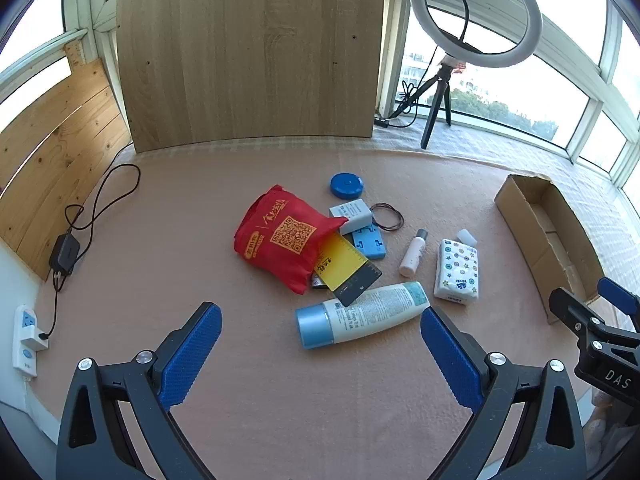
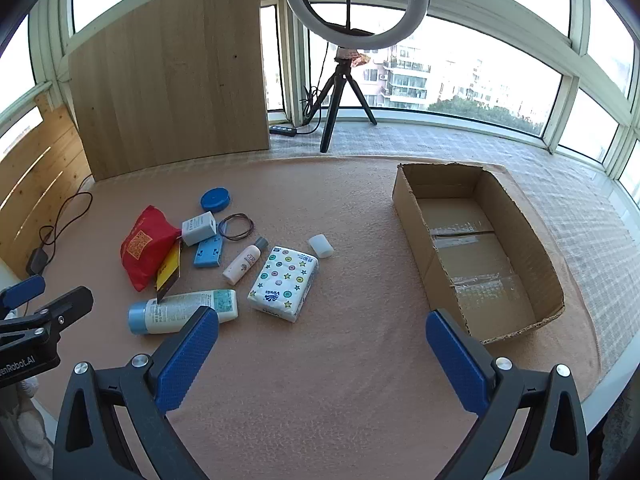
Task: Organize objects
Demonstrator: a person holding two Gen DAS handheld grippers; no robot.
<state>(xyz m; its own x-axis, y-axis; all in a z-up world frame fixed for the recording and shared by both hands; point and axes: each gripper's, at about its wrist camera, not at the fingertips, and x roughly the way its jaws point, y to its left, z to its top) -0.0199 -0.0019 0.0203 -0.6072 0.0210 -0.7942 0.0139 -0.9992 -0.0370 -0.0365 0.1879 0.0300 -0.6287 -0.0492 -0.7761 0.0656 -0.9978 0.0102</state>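
Overhead, left gripper [image 1: 321, 344] and right gripper [image 2: 322, 350] spread, empty; bare mat between clutter and cardboard box [image 2: 412, 196].

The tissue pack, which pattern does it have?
White tissue pack with coloured dots and stars; clearest in the right wrist view.

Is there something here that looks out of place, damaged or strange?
Nothing is spilled or broken. The items lie in a loose pile: the yellow ruler sticks out from under the red bag and rests on the lotion bottle, which lies on its side. The cardboard box is empty, with torn edges.
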